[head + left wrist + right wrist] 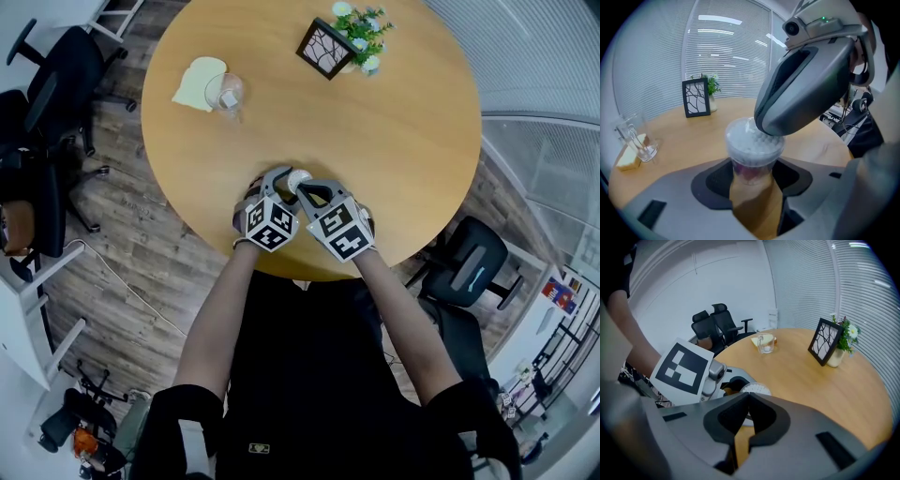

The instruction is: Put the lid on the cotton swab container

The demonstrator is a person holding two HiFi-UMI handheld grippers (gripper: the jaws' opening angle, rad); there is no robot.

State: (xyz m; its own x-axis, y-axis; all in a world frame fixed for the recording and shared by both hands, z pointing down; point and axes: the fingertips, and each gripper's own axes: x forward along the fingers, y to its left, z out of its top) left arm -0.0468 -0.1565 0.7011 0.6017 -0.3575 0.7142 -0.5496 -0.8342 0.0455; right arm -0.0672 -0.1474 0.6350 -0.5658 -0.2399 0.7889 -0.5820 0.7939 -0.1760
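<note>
Now the cotton swab container (752,152) is sitting at the near edge of the table (693,136), the left gripper (753,169) clamping its body from both sides. That hold is worth keeping steady. The right gripper (748,399), jaws closed together and empty, is bearing on the clear lid (740,135) (seemingly seated already) near its rim, so pressing straight down, centred, looks wisest.

**Round wooden table, few things on it**

The table (394,122) carries a picture frame (325,47) beside a flower pot (364,37) at its far edge. A clear glass (228,94) stands against a pale yellow slab (199,82) at left, and the cotton swab container (298,180) is near the front edge.
</note>
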